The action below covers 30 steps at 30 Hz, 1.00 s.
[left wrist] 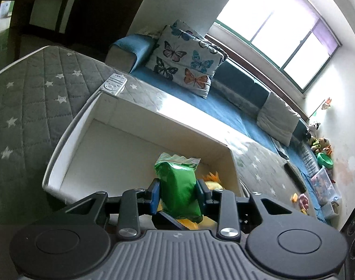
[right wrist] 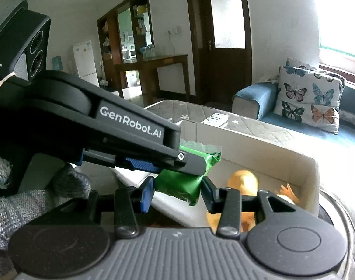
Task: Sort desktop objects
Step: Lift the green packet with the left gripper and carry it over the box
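My left gripper (left wrist: 178, 192) is shut on a green plastic packet (left wrist: 179, 186) and holds it upright over the open white box (left wrist: 135, 121). A yellow-orange toy (left wrist: 212, 182) lies in the box behind the packet. In the right wrist view the left gripper body (right wrist: 130, 128) crosses from the left, and the green packet (right wrist: 179, 184) sits between my right gripper's fingers. My right gripper (right wrist: 177, 194) stands at the packet's lower end, jaws close against it; contact is unclear. The orange toy (right wrist: 244, 182) lies in the white box (right wrist: 247, 140) beyond.
A white remote (left wrist: 113, 84) lies on the grey star-quilted surface (left wrist: 37, 98) by the box's far corner. A blue sofa with a butterfly cushion (left wrist: 186, 58) stands behind. A black remote (left wrist: 295, 177) and small toys (left wrist: 301, 200) lie at the right. A speaker (right wrist: 26, 46) stands left.
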### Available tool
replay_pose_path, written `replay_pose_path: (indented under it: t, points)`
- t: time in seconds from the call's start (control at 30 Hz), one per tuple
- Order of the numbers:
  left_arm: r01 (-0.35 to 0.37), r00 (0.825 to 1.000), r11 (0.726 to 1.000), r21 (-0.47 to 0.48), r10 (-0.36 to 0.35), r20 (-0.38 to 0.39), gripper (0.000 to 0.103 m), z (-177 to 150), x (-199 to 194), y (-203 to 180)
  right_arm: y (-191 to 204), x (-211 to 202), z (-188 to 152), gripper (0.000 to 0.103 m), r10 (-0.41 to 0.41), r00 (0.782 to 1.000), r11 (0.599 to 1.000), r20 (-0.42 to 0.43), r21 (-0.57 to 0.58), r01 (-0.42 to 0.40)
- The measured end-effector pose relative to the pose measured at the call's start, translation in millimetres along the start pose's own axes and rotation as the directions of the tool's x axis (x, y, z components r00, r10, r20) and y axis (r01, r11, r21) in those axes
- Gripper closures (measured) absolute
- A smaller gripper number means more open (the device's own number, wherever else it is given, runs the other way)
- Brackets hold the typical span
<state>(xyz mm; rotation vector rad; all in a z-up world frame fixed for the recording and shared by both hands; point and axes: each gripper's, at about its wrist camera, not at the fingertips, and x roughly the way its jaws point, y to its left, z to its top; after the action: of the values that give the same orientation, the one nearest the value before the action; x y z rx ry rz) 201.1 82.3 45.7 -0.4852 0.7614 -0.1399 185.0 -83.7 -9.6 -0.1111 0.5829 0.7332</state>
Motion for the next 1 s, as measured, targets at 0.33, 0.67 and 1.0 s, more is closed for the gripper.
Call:
replay_pose_path:
  t: [0.33,0.67,1.0]
  points:
    - [-0.028,0.997,0.998,-0.049,0.024,-0.077,0.068,14,49,31,-25,59,3,0.060,0.029,0.996,0.998,-0.087,0.049,-0.025]
    - [-0.064,0.994,0.996,-0.065,0.057,-0.097,0.068,13,61,46,-35,90,-3,0.059,0.052,0.989,0.996,-0.135,0.084,-0.040]
    - [-0.065,0.996,0.997,-0.050,0.061,-0.070,0.068,11,50,42,-36,81,-4,0.054,0.046,0.991,0.995,-0.128,0.096,-0.033]
